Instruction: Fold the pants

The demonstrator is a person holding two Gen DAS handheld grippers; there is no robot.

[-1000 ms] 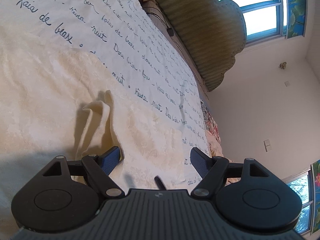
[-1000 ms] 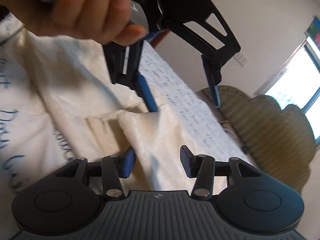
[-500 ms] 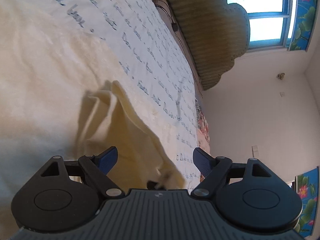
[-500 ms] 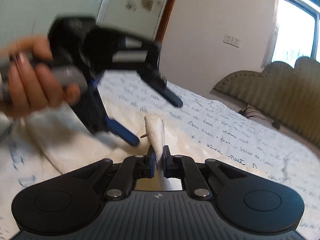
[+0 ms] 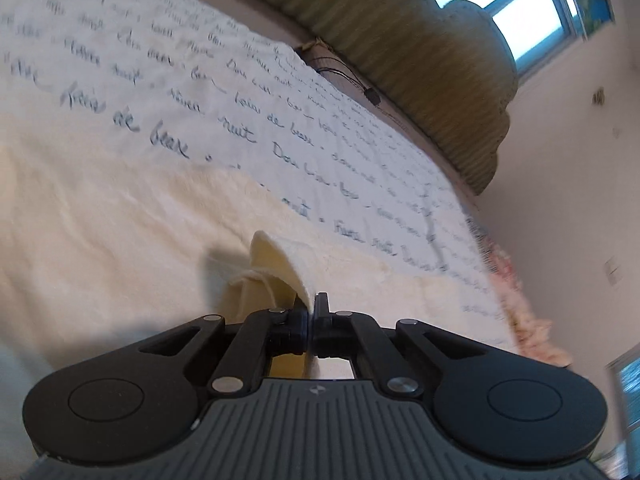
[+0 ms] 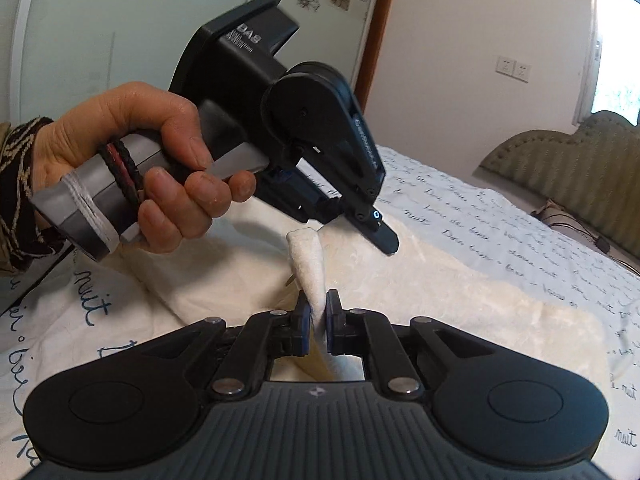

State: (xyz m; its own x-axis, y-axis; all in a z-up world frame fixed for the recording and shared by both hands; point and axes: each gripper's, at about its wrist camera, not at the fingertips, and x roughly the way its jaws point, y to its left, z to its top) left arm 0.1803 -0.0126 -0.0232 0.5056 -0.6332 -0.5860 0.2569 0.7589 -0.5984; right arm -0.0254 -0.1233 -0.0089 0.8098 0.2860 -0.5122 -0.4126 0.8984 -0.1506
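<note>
Cream fleece pants (image 5: pixel 100 216) lie spread on a bed with a white script-printed sheet (image 5: pixel 280 92). My left gripper (image 5: pixel 311 316) is shut on a raised fold of the pants' edge (image 5: pixel 276 260). My right gripper (image 6: pixel 316 316) is shut on another pinched-up fold of the pants (image 6: pixel 310 264). In the right wrist view the left gripper (image 6: pixel 340 208), held in a hand (image 6: pixel 160 168), hangs just beyond that fold, its jaws closed on cream cloth. The rest of the pants (image 6: pixel 460 292) stretches right across the bed.
An olive padded headboard (image 5: pixel 420 64) stands at the bed's far end, also in the right wrist view (image 6: pixel 572 176). A cable with a plug (image 5: pixel 368 92) lies by it. White walls, a window (image 5: pixel 532 12) and a glass door (image 6: pixel 100 20) surround the bed.
My left gripper went from open to shut on a fold of the pants. My right gripper closed on its fold half a second ago and still holds it, lifted.
</note>
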